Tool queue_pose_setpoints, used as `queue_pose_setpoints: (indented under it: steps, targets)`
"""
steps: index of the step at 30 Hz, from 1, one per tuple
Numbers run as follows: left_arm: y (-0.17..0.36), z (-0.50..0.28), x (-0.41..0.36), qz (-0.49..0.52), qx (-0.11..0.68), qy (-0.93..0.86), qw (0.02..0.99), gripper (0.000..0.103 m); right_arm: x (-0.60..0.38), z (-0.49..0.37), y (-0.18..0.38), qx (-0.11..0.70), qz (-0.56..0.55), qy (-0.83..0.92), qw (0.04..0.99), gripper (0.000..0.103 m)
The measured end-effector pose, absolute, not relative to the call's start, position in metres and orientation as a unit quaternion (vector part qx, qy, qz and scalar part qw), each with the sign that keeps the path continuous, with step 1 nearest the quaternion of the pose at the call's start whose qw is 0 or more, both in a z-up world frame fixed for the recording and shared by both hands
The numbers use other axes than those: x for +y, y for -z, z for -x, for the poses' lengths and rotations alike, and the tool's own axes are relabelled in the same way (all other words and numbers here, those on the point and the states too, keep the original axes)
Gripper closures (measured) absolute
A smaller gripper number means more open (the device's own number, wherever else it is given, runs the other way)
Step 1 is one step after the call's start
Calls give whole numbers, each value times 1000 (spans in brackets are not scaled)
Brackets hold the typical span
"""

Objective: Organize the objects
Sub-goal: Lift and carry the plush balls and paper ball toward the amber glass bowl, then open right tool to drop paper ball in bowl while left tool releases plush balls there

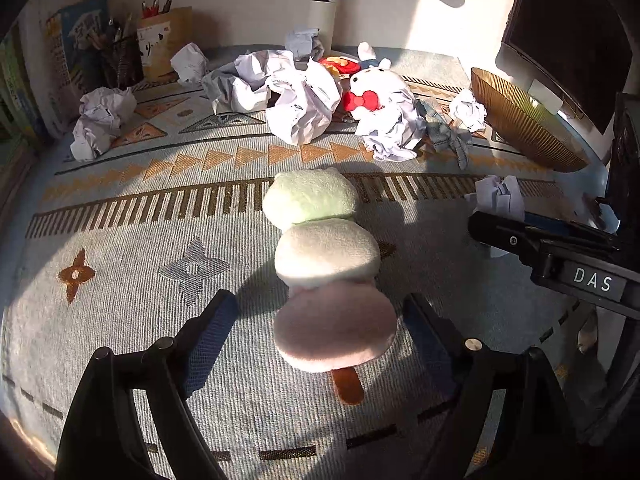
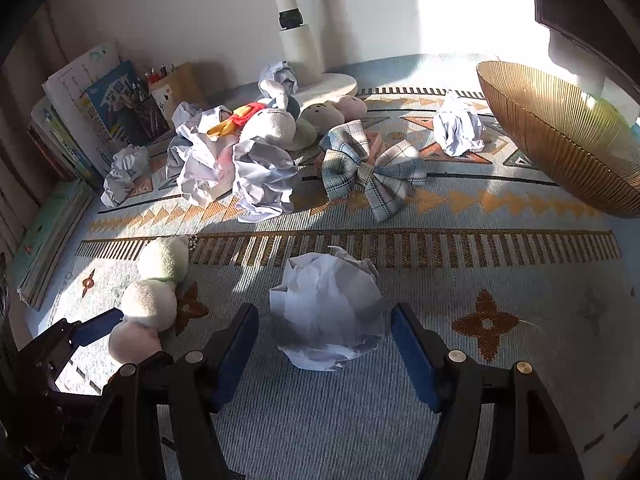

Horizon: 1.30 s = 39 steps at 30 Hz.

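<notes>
- Left wrist view, upper left of the frame: books (image 1: pixel 76 40) and a pencil holder (image 1: pixel 120 60) stand at the wall, with a crumpled paper ball (image 1: pixel 102 120) on the patterned cloth (image 1: pixel 120 240) below them.
- Centre of that frame: the left gripper (image 1: pixel 320 320) has its jaws spread wide on either side of the pink end of a plush dango skewer (image 1: pixel 328 272), without touching it. The toy lies on the bench, its green end pointing toward the top of the frame.
- Upper centre: a heap of crumpled paper (image 1: pixel 296 96) and a white plush with a red bow (image 1: pixel 380 96).
- Upper right: a golden bowl (image 1: pixel 520 120).
- Right wrist view, lower centre: the right gripper (image 2: pixel 324 344) holds its jaws wide around a paper ball (image 2: pixel 328 312), with a gap on each side.
- Above it, centre: a plaid bow (image 2: pixel 372 168).
</notes>
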State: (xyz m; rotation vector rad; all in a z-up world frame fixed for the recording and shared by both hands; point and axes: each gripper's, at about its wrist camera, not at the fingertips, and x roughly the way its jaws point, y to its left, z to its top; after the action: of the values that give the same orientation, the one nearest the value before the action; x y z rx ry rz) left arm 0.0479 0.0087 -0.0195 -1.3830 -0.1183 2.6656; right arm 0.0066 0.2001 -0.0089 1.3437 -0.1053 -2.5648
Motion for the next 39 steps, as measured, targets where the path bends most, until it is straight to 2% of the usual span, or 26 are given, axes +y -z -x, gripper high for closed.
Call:
queue_pose_setpoints:
  steps: [3, 5, 6, 10, 13, 18, 22, 28, 31, 33, 34, 37, 39]
  targets:
    - [20, -43, 14, 463, -35, -885, 34, 25, 202, -7, 9, -44, -456, 882, 112, 38]
    - [20, -44, 21, 458, -7, -889, 23, 47, 203, -7, 8, -48, -453, 883, 111, 55]
    - [18, -46, 23, 453, -6, -891, 28, 57, 204, -8, 9, -50, -452, 884, 109, 55]
    - [8, -48, 22, 442, -21, -896, 36, 58, 214, -14, -2, -76, -433, 891, 113, 57]
    - [-22, -50, 35, 409, -17, -910, 69, 58, 227, -22, -30, -71, -394, 911, 97, 57]
    - [-82, -18, 89, 334, 2, -930, 156, 57, 278, -20, -76, -90, -348, 933, 21, 57]
    - [-114, 35, 139, 305, -23, -925, 226, 57, 334, -6, -108, -121, -308, 942, -54, 57]
    - [-102, 102, 203, 318, -67, -897, 300, 57, 396, 22, -104, -137, -313, 930, -138, 56]
    - [-87, 124, 227, 335, -69, -885, 317, 55, 417, 37, -95, -136, -324, 925, -142, 56]
    - [-81, 134, 238, 344, -69, -881, 317, 45, 423, 46, -91, -123, -333, 924, -141, 46]
    - [-79, 138, 240, 348, -69, -882, 311, 36, 425, 46, -90, -121, -327, 925, -148, 36]
    - [-81, 138, 236, 348, -78, -880, 313, 35, 434, 42, -91, -128, -308, 931, -148, 34]
    - [-87, 132, 226, 341, -87, -883, 312, 35, 437, 37, -92, -133, -297, 934, -148, 28]
